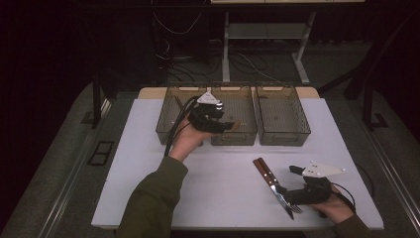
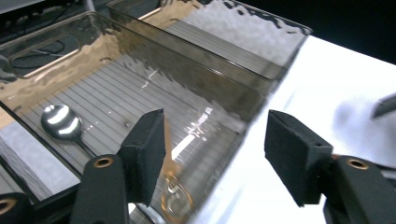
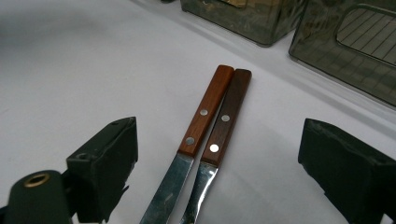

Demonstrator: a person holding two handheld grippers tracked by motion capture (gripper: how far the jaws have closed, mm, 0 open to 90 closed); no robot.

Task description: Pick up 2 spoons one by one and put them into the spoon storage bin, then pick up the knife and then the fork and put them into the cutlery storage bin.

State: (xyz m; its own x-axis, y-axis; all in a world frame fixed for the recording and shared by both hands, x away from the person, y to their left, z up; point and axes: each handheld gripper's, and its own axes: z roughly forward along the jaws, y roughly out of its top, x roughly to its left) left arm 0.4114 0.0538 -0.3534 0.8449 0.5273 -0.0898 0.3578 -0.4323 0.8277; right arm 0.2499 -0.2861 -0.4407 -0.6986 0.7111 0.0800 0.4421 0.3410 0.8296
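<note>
Olive-green sleeves; both grippers black w/ brass rivets, foam-padded fingers, grey triangular top plates, black cables.

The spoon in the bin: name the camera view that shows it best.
The left gripper view: the spoon lies in the bin, its shiny bowl plain and close, the handle running behind a jaw. In the high view I cannot make it out. The right gripper view looks at two wooden-handled utensils instead.

The room is dim around a brightly lit white tabletop; glare streaks the bins, and near gripper pads blur.
</note>
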